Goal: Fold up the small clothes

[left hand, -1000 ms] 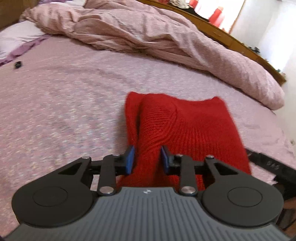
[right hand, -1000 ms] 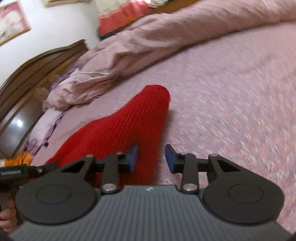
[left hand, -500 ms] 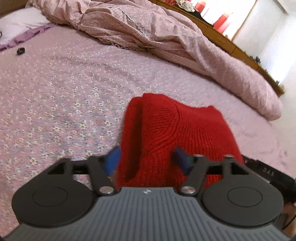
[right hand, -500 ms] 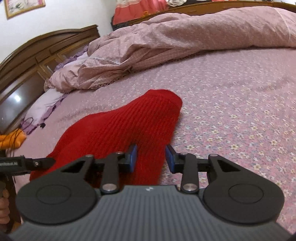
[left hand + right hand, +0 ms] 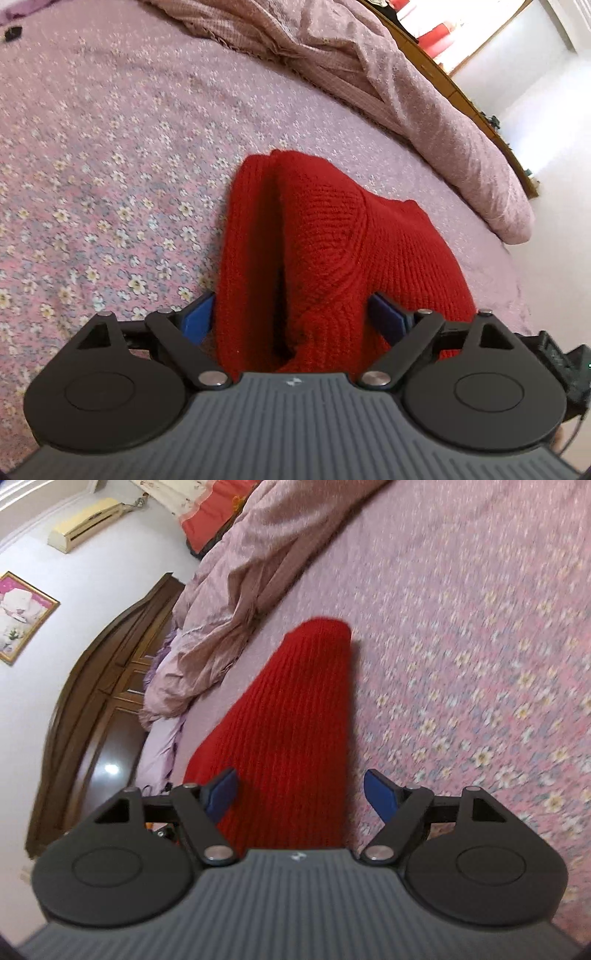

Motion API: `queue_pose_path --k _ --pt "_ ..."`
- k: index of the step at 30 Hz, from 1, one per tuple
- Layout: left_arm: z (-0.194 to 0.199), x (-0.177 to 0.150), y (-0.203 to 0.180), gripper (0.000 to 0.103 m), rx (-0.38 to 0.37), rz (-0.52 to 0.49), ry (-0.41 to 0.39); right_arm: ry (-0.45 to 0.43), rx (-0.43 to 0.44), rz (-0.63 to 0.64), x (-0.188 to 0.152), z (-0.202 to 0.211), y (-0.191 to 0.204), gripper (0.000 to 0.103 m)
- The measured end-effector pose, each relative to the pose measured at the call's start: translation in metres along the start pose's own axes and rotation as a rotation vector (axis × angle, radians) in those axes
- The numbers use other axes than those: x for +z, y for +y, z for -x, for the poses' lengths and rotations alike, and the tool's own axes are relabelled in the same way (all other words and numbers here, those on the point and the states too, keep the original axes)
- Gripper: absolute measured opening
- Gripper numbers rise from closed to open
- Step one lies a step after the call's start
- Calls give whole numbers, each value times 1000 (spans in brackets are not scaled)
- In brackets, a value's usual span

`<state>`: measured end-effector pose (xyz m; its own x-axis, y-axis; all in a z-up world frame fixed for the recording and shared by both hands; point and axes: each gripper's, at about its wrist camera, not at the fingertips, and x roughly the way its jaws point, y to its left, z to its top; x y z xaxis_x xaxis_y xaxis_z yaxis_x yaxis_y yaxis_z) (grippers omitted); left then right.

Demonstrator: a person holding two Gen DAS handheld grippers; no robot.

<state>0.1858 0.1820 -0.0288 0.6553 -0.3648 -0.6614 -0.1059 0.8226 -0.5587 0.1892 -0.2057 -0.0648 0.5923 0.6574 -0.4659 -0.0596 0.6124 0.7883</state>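
Observation:
A small red knitted garment [image 5: 332, 251] lies folded on the pink flowered bedsheet [image 5: 110, 155]. In the left wrist view its near edge sits between the wide-open blue pads of my left gripper [image 5: 293, 319], which grip nothing. In the right wrist view the same garment [image 5: 295, 731] stretches away from my right gripper [image 5: 301, 794], whose jaws are also wide open over its near end. The garment's near edge is hidden under both gripper bodies.
A crumpled pink duvet [image 5: 369, 62] lies along the far side of the bed, also in the right wrist view [image 5: 236, 590]. A dark wooden headboard [image 5: 96, 686] and pillow [image 5: 159, 746] are at the left. A small black object [image 5: 13, 33] lies on the sheet.
Both grippers have opened wide and let go of the red garment, which now lies on the bed. The right wrist view has tilted and is blurred from motion.

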Motion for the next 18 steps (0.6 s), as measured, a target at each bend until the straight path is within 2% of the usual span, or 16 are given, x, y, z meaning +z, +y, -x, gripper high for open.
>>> queue_pose_path --k 3,6,8,11,13,18 --pt "-8 0 7 91 -56 38 37 39 20 -45 -2 -12 -11 90" --pt "-15 -1 13 91 -109 74 57 59 70 -81 -2 -20 -17 90" --pt "-17 -2 16 88 -139 88 58 80 95 -84 -1 -25 -14 89" --pt "-16 -3 18 82 -163 97 56 117 182 -141 -1 -39 -15 87" --pt "-15 -3 20 78 -181 108 58 111 198 -124 -2 -42 -11 83" --pt "-10 -4 17 73 -209 111 45 62 260 -127 -3 -29 -7 59"
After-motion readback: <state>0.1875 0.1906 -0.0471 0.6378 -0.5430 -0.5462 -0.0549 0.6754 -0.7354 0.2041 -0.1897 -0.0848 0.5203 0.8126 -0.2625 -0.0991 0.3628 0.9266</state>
